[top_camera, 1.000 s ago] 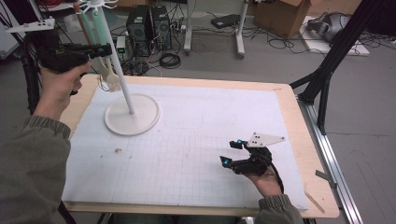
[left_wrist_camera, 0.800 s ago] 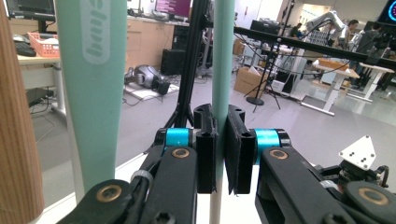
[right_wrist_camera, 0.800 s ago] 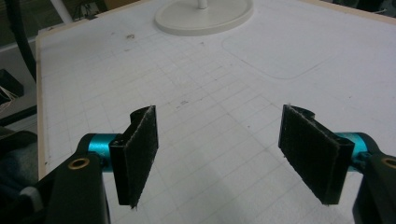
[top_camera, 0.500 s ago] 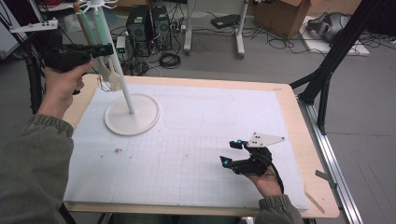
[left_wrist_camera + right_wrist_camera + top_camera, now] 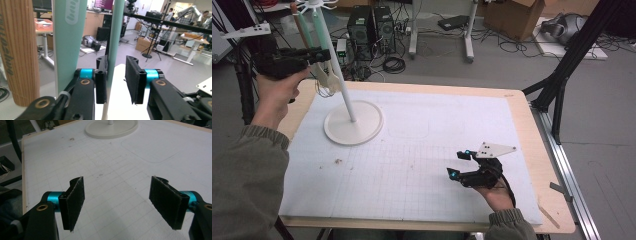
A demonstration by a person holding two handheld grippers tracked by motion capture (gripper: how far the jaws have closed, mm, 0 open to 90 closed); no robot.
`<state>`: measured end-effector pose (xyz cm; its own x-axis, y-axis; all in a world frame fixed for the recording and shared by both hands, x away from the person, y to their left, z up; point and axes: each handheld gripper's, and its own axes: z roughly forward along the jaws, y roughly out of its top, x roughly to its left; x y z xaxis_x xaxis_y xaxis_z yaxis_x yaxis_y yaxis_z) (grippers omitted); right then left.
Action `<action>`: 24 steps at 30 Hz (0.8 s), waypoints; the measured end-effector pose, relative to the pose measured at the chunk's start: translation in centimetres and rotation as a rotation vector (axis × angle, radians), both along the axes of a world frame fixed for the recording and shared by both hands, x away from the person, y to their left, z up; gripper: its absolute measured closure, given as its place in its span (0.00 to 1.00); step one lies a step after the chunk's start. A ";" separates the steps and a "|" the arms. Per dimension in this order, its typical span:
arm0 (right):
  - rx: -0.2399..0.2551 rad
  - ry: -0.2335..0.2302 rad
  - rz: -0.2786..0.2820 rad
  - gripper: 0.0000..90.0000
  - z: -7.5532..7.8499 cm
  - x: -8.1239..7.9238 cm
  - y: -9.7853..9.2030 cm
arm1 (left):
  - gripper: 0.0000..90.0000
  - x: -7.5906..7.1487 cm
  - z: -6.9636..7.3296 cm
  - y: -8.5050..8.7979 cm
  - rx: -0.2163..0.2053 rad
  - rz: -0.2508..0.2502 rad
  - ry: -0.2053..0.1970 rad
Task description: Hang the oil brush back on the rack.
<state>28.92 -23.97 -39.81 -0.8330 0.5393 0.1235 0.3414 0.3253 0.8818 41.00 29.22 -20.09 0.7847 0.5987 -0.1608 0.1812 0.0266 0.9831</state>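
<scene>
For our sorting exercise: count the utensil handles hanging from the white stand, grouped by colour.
Green handles: 2
Wooden handle: 1
Total: 3

My jaws are black with turquoise hubs. Beside them hang a mint-green utensil handle and a ribbed brown wooden handle. The stand is cream; the desk is pale wood under a white gridded mat.
</scene>
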 end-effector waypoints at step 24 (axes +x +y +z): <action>0.004 -0.013 -0.036 0.31 0.4 0.2 -0.3 | 0.47 -3.7 -0.5 -0.1 0.151 0.060 -0.039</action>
